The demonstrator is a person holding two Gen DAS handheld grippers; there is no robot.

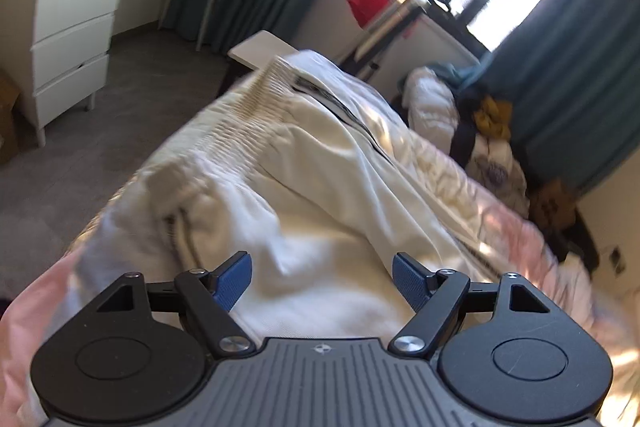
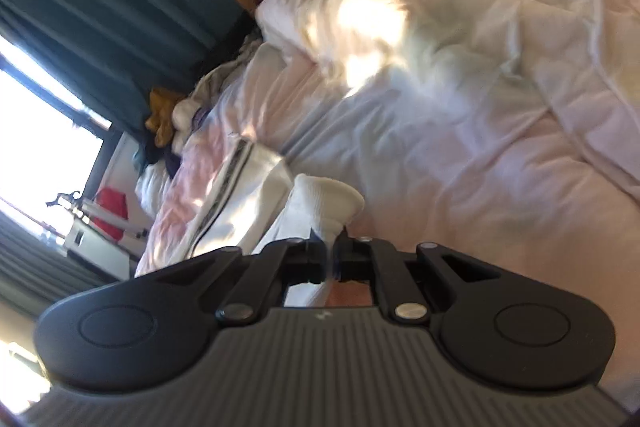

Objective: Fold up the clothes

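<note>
A cream-white jacket (image 1: 312,163) with a ribbed hem and a dark zipper lies spread on the pink bed cover (image 1: 520,227). My left gripper (image 1: 322,277) is open, its blue pads (image 1: 234,279) just above the jacket's near part, holding nothing. In the right wrist view, my right gripper (image 2: 335,241) is shut on a ribbed cuff or edge of the jacket (image 2: 328,203), which bunches up just beyond the fingertips. The rest of the jacket (image 2: 244,199) trails off to the left over the bed.
A white chest of drawers (image 1: 68,51) and desk stand at the far left across grey floor. Teal curtains (image 1: 560,67) flank bright windows. A pile of clothes (image 1: 480,131) sits beyond the bed's far end. A rumpled pink duvet (image 2: 460,47) covers the bed.
</note>
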